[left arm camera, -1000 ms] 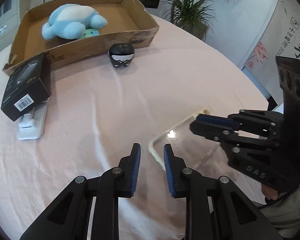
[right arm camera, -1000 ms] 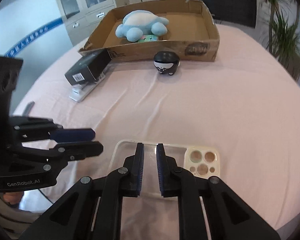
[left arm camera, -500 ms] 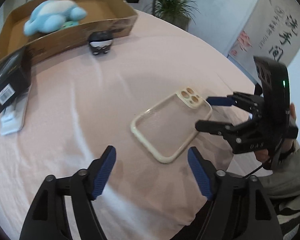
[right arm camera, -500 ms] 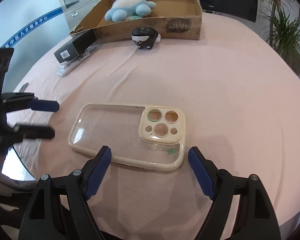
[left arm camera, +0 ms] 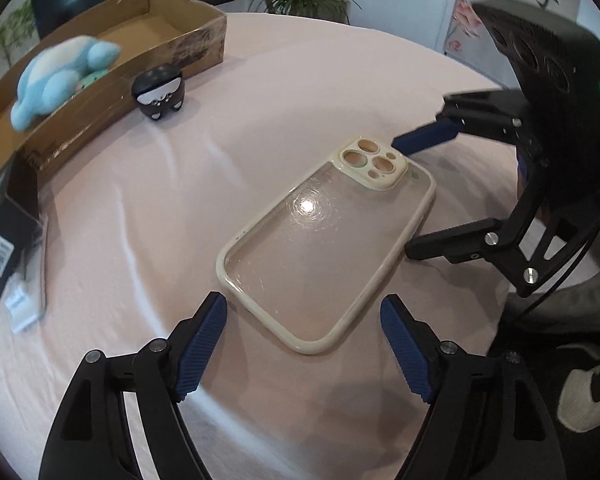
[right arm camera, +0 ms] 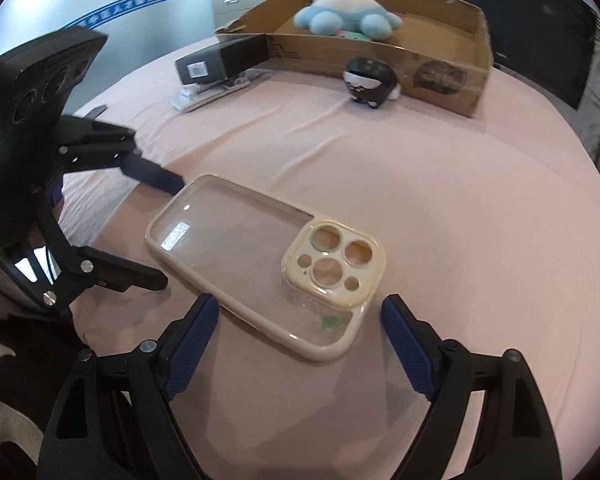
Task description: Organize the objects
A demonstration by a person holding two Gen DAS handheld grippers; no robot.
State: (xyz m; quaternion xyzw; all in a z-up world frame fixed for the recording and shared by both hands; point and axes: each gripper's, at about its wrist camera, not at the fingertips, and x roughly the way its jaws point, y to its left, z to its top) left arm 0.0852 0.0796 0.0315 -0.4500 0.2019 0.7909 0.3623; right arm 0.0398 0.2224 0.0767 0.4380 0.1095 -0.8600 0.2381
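**Both claws opened around the phone case**

The round table (left arm camera: 340,80) carried a cardboard box (right arm camera: 440,68) at its far edge, already holding a blue plush toy (right arm camera: 346,14). The phone case (left arm camera: 328,240) lay flat near the table's near edge. A second earlier both claws were nearly closed above it; now the left gripper (left arm camera: 304,348) and right gripper (right arm camera: 300,346) gaped wide at opposite ends, holding nothing. A grasp looked imminent, probably boxward.
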